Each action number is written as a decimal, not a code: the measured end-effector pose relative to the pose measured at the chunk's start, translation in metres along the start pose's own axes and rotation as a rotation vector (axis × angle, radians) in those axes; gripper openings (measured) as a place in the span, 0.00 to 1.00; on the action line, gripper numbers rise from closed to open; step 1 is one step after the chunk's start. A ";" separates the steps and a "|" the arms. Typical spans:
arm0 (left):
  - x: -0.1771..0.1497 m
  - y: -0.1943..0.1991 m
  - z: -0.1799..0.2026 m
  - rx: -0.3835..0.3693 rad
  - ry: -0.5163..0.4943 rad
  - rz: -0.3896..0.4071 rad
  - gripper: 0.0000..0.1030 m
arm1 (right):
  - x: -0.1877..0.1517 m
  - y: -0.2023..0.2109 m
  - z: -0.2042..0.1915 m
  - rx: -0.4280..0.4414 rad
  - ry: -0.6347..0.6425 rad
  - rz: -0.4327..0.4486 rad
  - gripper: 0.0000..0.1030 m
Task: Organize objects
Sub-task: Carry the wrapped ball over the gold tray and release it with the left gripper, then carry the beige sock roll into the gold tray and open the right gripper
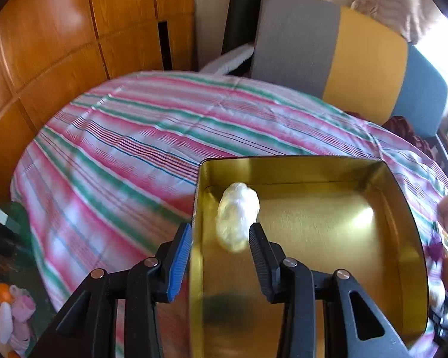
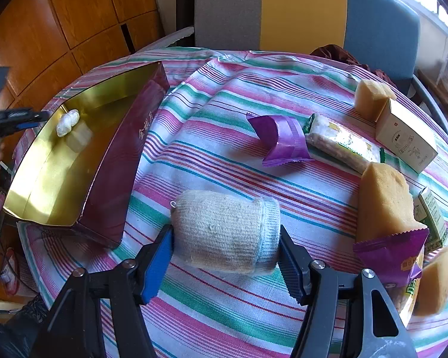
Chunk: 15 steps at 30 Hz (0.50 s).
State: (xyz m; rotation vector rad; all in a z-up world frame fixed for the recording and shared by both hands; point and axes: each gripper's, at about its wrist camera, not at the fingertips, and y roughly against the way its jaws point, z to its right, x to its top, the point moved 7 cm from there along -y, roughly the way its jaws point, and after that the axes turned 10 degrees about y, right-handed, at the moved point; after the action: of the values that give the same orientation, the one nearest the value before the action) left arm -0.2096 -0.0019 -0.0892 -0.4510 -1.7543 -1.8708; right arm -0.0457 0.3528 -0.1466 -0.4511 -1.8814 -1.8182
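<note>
A gold-lined tin box (image 1: 403, 214) with maroon outer walls (image 2: 116, 179) stands on the striped tablecloth. A small white wrapped ball (image 1: 237, 217) lies in its far left corner; it also shows in the right wrist view (image 2: 68, 123). My left gripper (image 1: 221, 244) is open above the box, its fingers apart just behind the ball, not holding it. My right gripper (image 2: 225, 253) is closed on a rolled beige sock (image 2: 224, 231), one finger at each end, just above the cloth.
Right of the sock lie a purple wrapper (image 2: 280, 140), a snack bar (image 2: 343, 143), a white carton (image 2: 406, 134), sponge cakes (image 2: 382, 200), and a purple packet (image 2: 391, 256). A chair (image 2: 301, 9) stands behind the table. Toys (image 1: 12, 316) lie on the floor at left.
</note>
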 end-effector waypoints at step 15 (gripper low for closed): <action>-0.065 0.101 -0.011 -0.050 -0.048 0.180 0.39 | 0.010 0.016 0.000 -0.060 -0.059 0.029 0.63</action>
State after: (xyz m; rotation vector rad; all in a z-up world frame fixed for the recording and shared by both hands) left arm -0.0970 -0.0041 -0.0455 -0.6557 -1.6416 -1.7927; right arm -0.0455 0.3524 -0.1274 -0.5566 -1.8531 -1.8655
